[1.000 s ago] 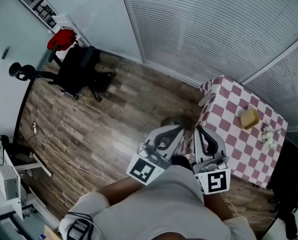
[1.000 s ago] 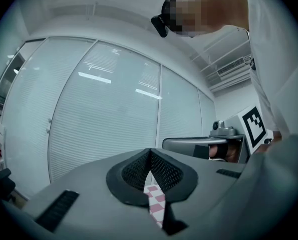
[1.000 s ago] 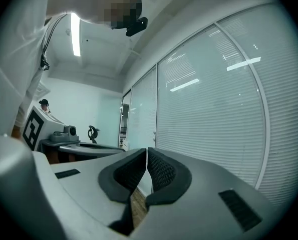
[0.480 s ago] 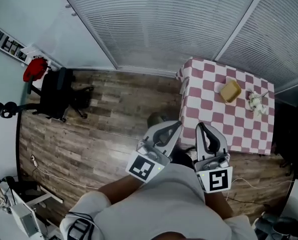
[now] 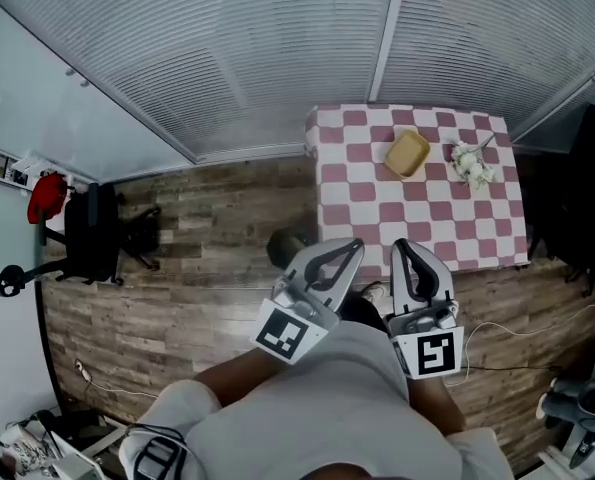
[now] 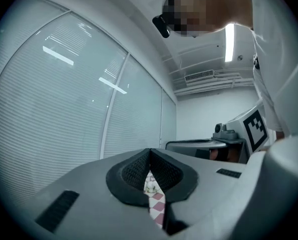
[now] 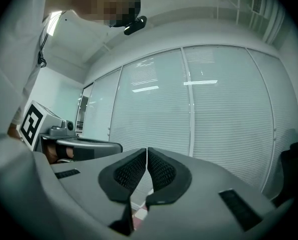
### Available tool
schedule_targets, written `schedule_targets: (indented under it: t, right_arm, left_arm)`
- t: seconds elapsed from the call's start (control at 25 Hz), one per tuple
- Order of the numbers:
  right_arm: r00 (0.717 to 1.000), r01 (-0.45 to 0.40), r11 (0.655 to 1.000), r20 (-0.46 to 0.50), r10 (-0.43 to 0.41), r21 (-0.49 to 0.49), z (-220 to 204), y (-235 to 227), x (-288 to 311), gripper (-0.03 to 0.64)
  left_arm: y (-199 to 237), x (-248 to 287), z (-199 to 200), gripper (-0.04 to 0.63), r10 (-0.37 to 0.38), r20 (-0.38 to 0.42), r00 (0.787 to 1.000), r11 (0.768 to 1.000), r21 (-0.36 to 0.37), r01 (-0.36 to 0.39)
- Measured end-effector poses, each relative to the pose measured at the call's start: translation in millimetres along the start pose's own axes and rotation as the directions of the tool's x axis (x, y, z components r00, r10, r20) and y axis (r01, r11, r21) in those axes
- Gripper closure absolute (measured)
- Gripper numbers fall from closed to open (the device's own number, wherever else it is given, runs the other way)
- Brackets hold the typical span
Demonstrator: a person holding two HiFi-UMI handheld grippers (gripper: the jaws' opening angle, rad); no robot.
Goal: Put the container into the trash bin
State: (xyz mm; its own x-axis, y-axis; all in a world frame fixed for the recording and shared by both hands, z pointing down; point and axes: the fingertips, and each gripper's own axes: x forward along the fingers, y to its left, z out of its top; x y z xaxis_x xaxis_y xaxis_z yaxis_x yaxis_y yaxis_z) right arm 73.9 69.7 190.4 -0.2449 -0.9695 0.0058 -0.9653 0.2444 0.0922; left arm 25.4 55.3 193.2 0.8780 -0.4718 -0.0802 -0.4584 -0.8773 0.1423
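Both tools empty. Left tool (image 5: 349, 247) has its jaws fully together with nothing between them; in the left gripper view (image 6: 149, 153) only a sliver of the checked cloth and the white crumpled wad (image 6: 150, 185) shows below the meeting pads. Right tool (image 5: 398, 248) is the same: pads together at the tips, nothing gripped (image 7: 146, 152). Both are held level, side by side in front of the person's torso, pointing toward the worktop (image 5: 357, 183) with its red-and-white checked cloth. The container (image 5: 407, 153), a tan shallow tray, sits on the worktop toward its far side, well apart from both tools. The white wad (image 5: 471, 164) lies just beside it, on its right. What looks like the trash bin (image 5: 288, 247), dark and round, stands on the wood floor (image 5: 177, 298) by the worktop's near left corner, partly behind the left tool. A black office chair (image 5: 92, 233) stands far left by the wall.
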Motion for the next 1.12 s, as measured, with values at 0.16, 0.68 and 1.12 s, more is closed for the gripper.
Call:
schedule_targets:
  t: [0.16,0.68,1.12]
  right_arm:
    - [0.999,0.036,0.999,-0.008,-0.036,0.008,-8,-40,-22,0.58]
    - [1.0,0.008,0.999,-0.016,-0.007,0.053,-23,-131,-56,0.58]
    - [1.0,0.015,0.998,-0.016,-0.014,0.061,-29,-152,-54,0.58]
  left_arm:
    - [-29,33,-8,0.563,-0.029,-0.013,0.999,1.0,0.007,0.029]
    - [-82,123,-33,0.563,-0.029,-0.036,0.999,0.999,0.016,0.029]
    - [-85,146,-43,0.563,-0.042,-0.072,0.997,0.999,0.007,0.042]
